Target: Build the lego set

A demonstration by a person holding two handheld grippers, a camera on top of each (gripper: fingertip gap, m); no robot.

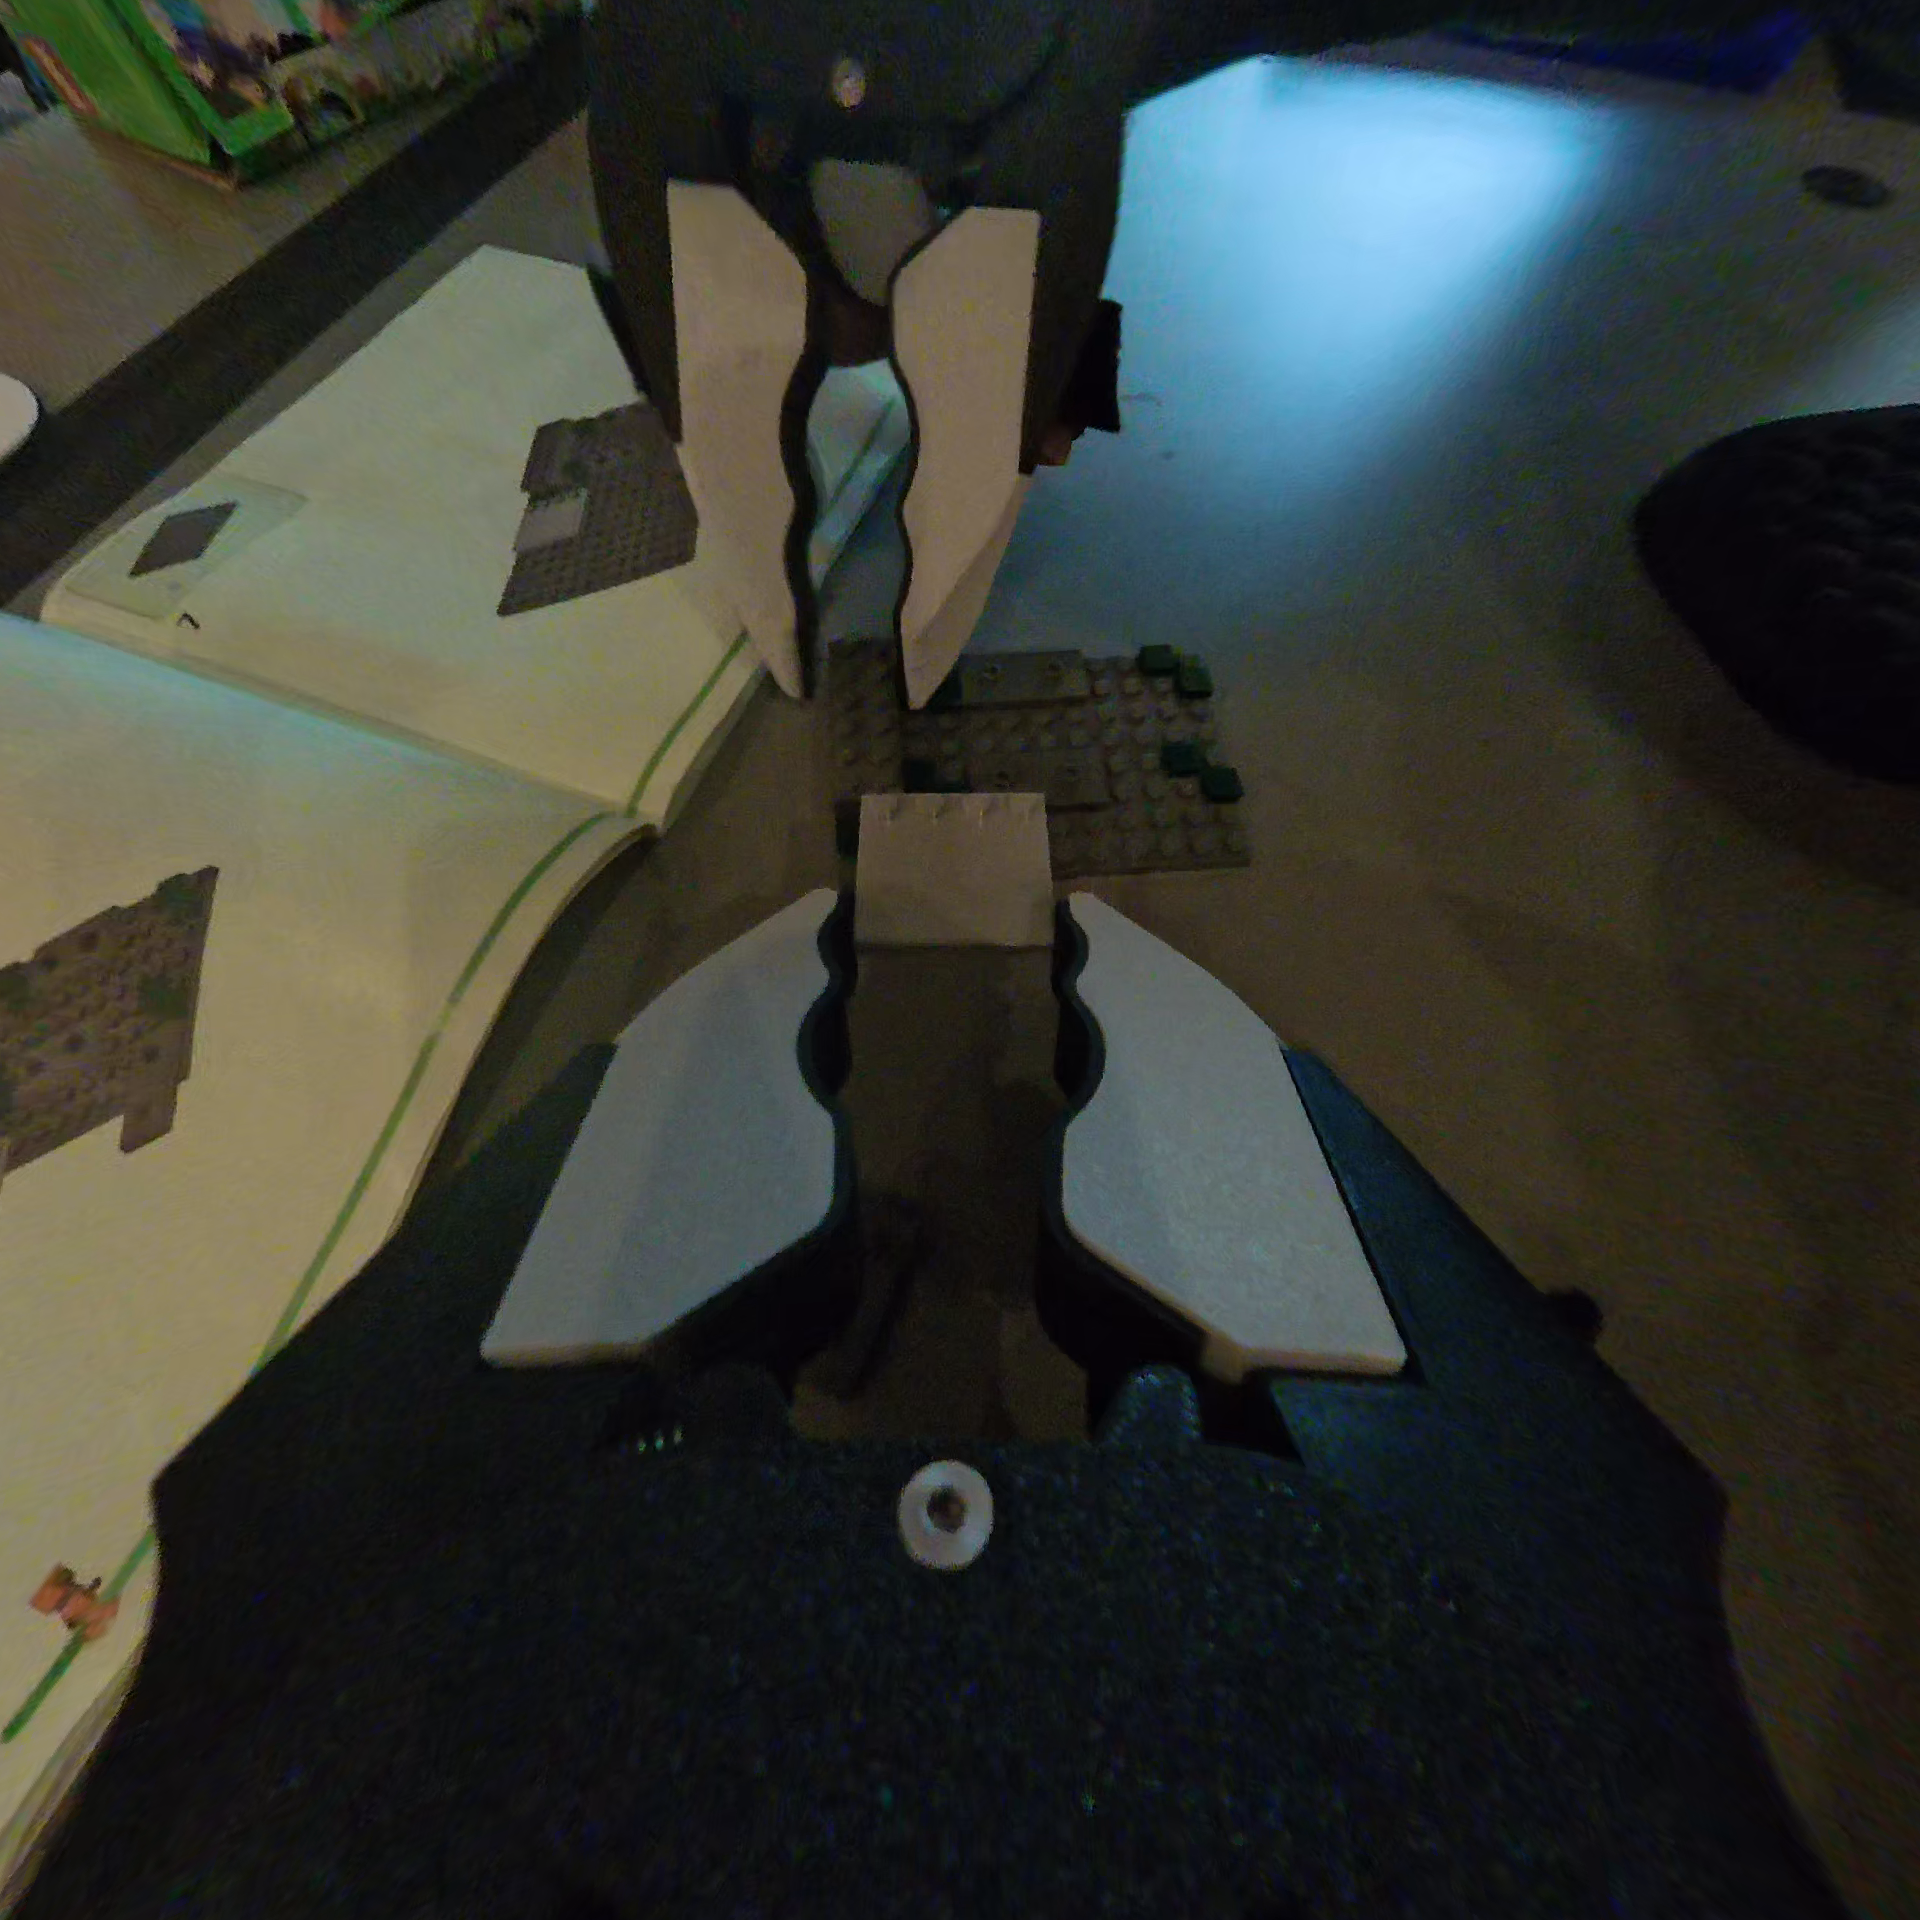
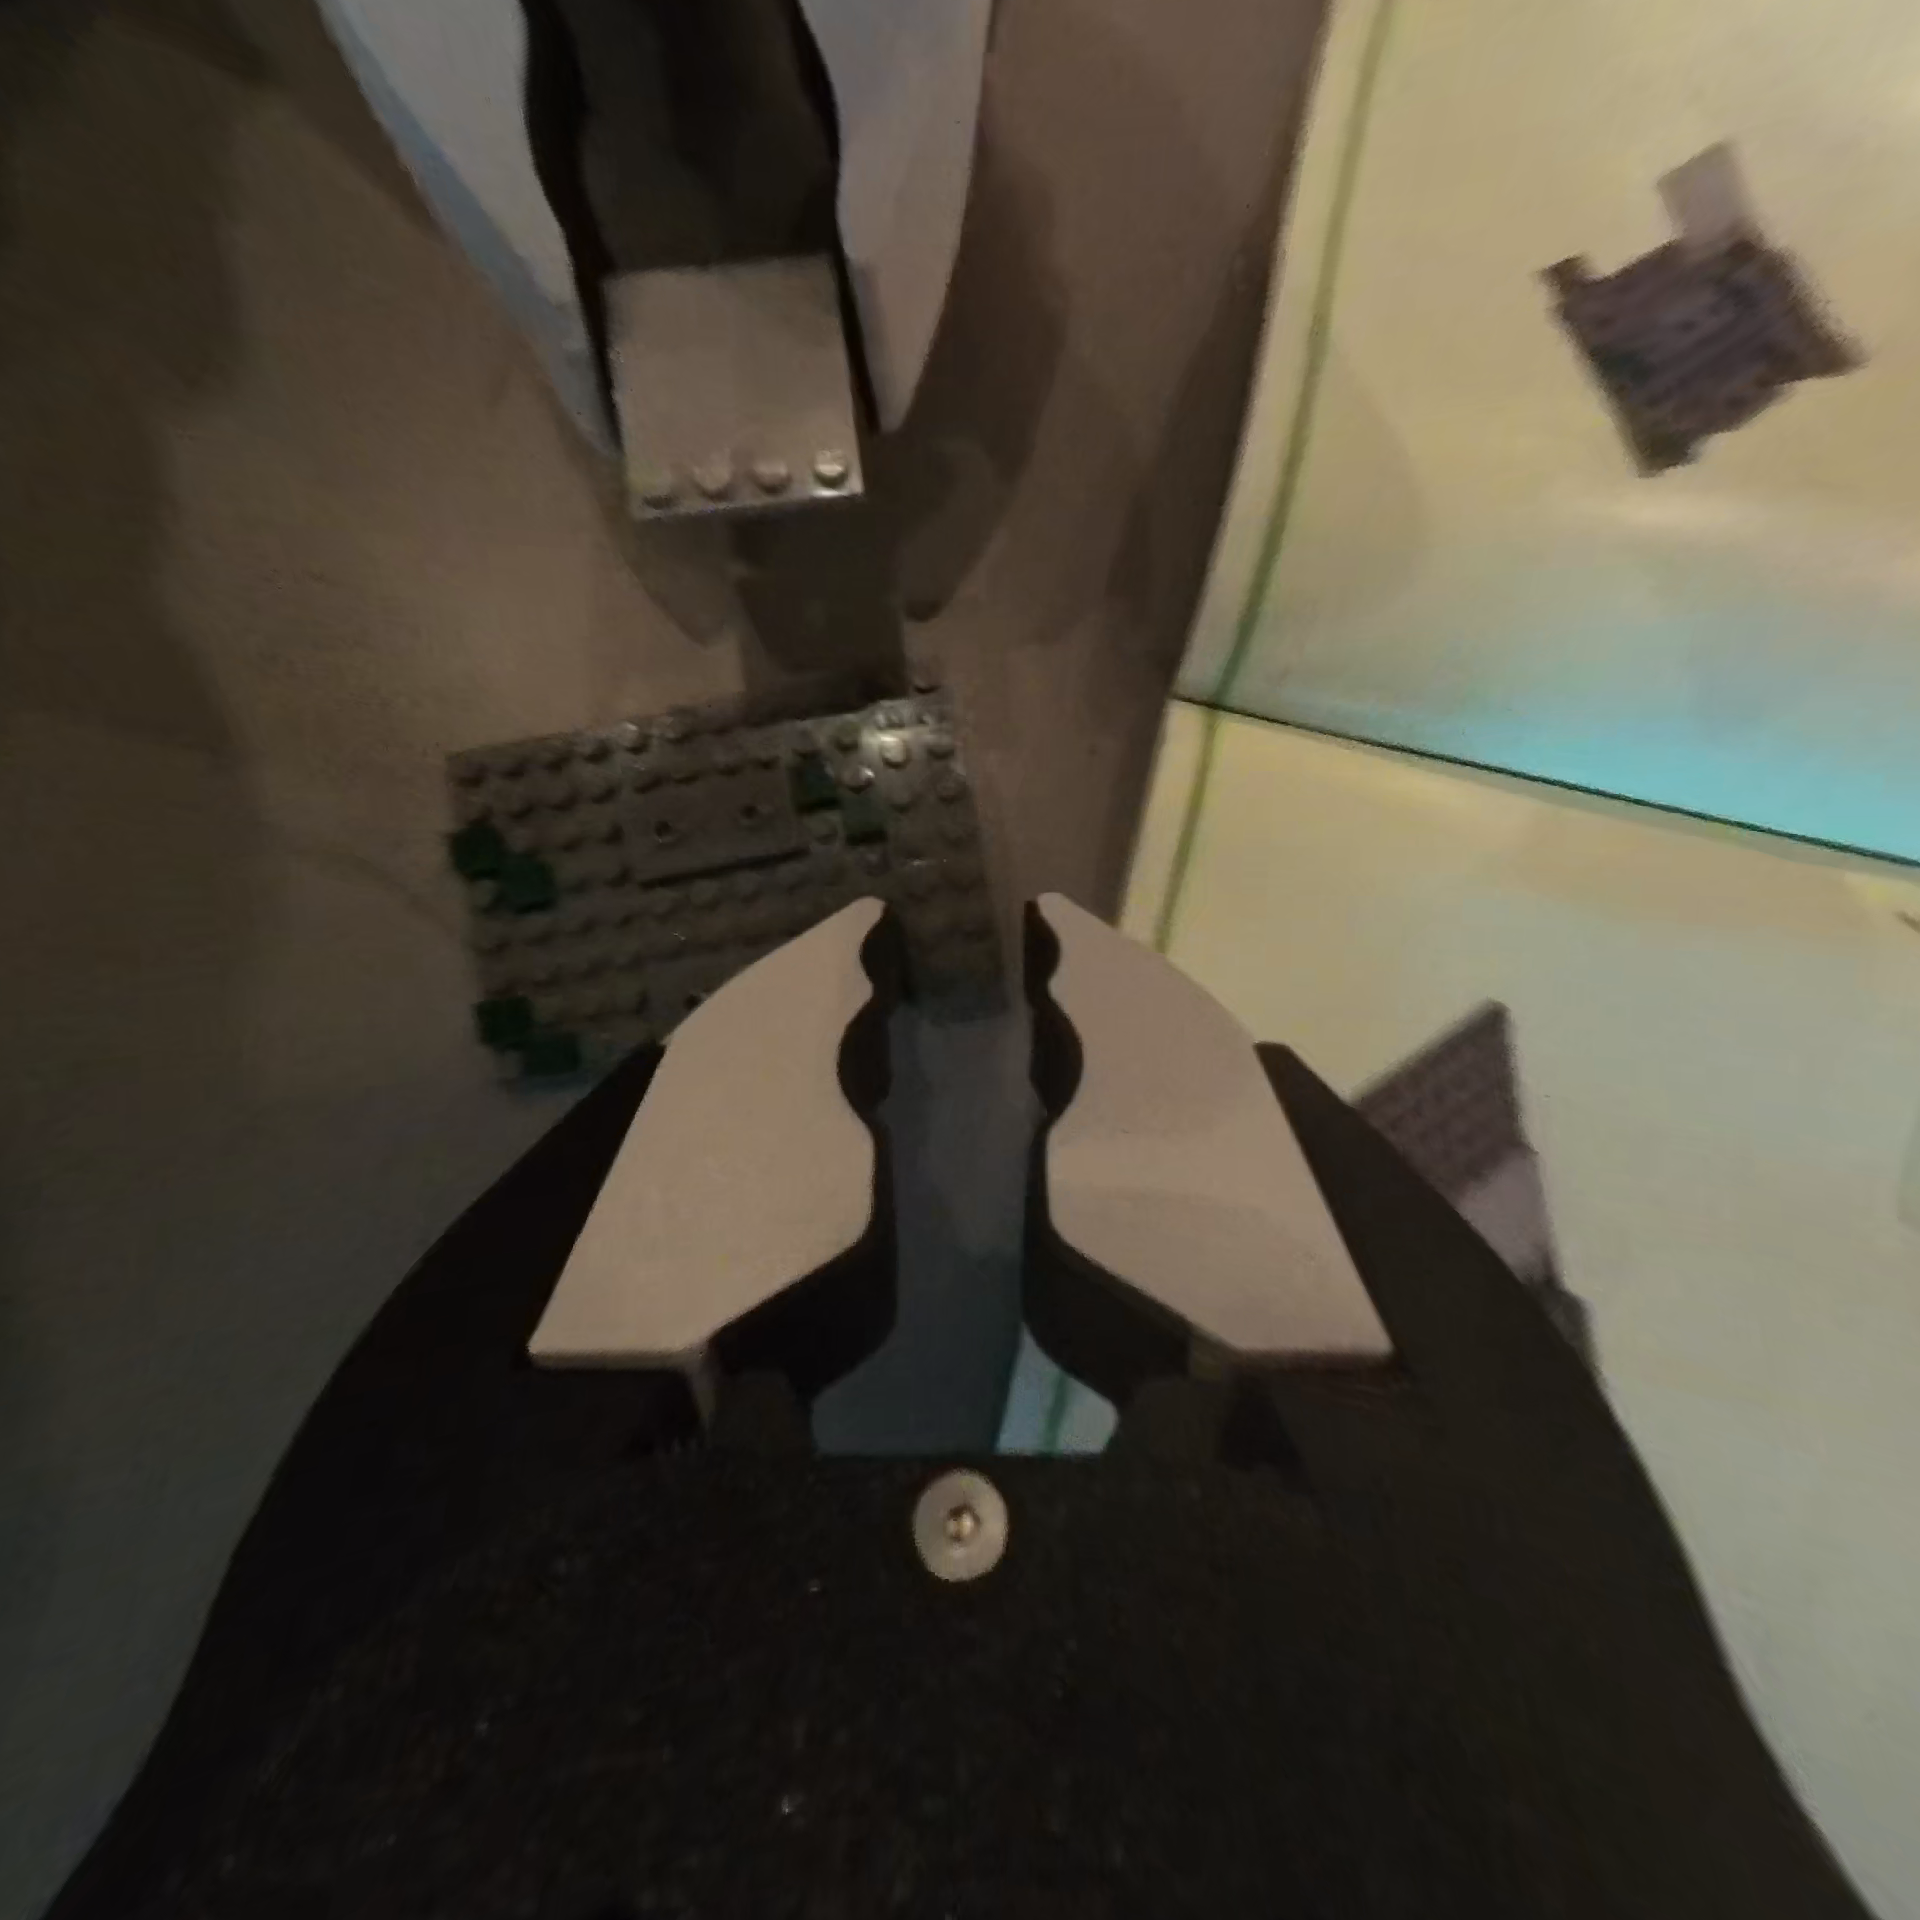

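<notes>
Left gripper (image 1: pixel 948 914), smooth sloped brick (image 1: pixel 951 871)

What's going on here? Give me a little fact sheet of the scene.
Left gripper: shut on a grey sloped brick
Right gripper: jaws apart, empty, over the plate's edge
Grey studded plate: flat on the table, with dark green bits
Instruction booklet: open beside the plate
Green box: far corner
</notes>
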